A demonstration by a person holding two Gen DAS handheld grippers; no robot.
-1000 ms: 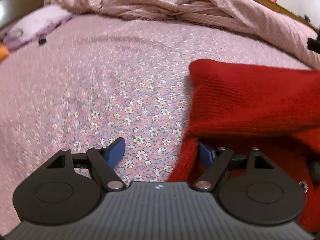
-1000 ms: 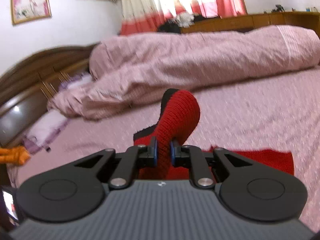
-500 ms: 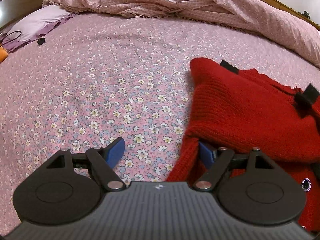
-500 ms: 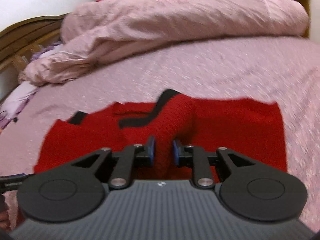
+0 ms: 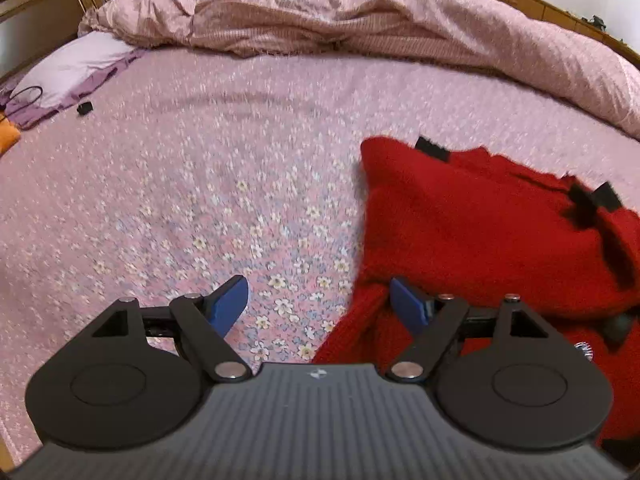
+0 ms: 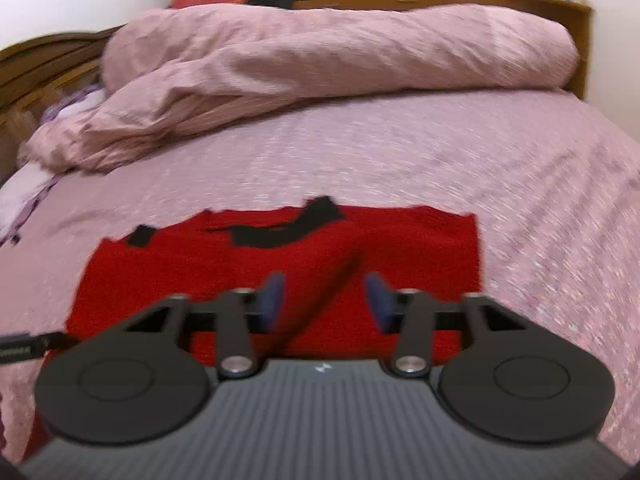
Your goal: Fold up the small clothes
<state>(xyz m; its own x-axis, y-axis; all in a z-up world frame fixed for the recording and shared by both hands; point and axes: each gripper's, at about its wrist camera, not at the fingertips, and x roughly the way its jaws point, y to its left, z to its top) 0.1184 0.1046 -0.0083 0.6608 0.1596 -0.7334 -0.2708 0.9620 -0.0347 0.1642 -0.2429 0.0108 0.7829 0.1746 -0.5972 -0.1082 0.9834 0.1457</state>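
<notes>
A red knit garment [image 6: 280, 256] with black trim lies folded flat on the floral pink bedsheet [image 6: 400, 168]. In the left wrist view the red garment [image 5: 480, 224] lies at the right. My left gripper [image 5: 318, 300] is open and empty, low over the sheet, with its right finger at the garment's left edge. My right gripper [image 6: 324, 300] is open and empty, just above the garment's near part. A dark fold line runs between its fingers.
A bunched pink duvet [image 6: 320, 64] lies across the far side of the bed, also in the left wrist view [image 5: 360, 20]. A purple pillow [image 5: 76, 68], a cable and a small black item [image 5: 84, 109] lie at the far left. A wooden headboard [image 6: 44, 72] stands at the left.
My right gripper lowered the held red sleeve onto the garment and opened, letting it go. The left gripper stayed open and pulled back slightly.
</notes>
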